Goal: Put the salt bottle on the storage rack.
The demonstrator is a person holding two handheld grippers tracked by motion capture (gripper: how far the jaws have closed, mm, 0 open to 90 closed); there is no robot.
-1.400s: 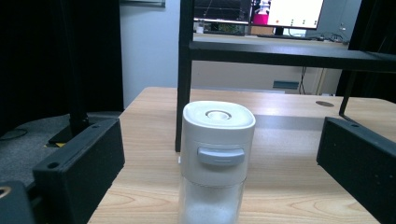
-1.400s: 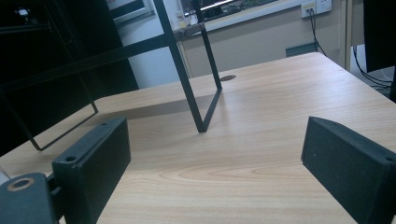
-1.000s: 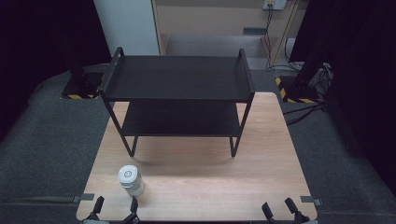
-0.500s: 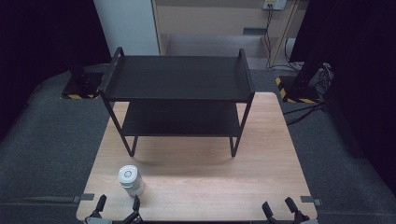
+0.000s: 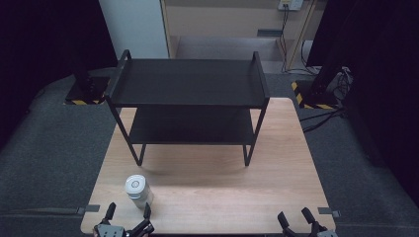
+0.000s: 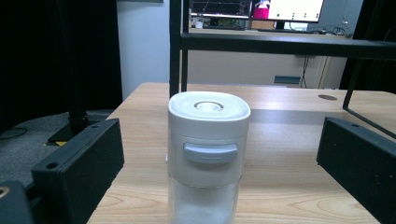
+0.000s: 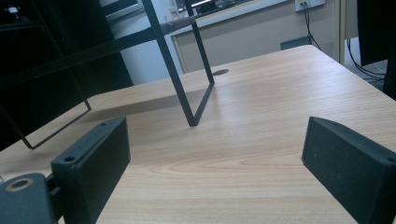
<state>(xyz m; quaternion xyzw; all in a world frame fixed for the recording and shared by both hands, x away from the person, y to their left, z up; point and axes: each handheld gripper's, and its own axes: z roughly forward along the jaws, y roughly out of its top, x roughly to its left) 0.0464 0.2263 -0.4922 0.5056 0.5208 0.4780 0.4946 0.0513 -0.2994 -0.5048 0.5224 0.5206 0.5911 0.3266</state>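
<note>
Nothing has moved: we keep our left tongs [image 5: 127,216] spread around the jar [image 5: 137,190], right tongs [image 5: 298,220] wide, empty.

A black two-tier shelf [image 5: 190,98] stands on the far half of the wooden table [image 5: 222,182]. Behind the shelf, a white pillar [image 5: 132,27] rises; striped-edged stand bases [image 5: 316,96] flank it on the floor.

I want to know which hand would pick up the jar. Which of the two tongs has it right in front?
The left tongs: the white-lidded jar stands just ahead of their open jaws. The right tongs face bare table.
</note>
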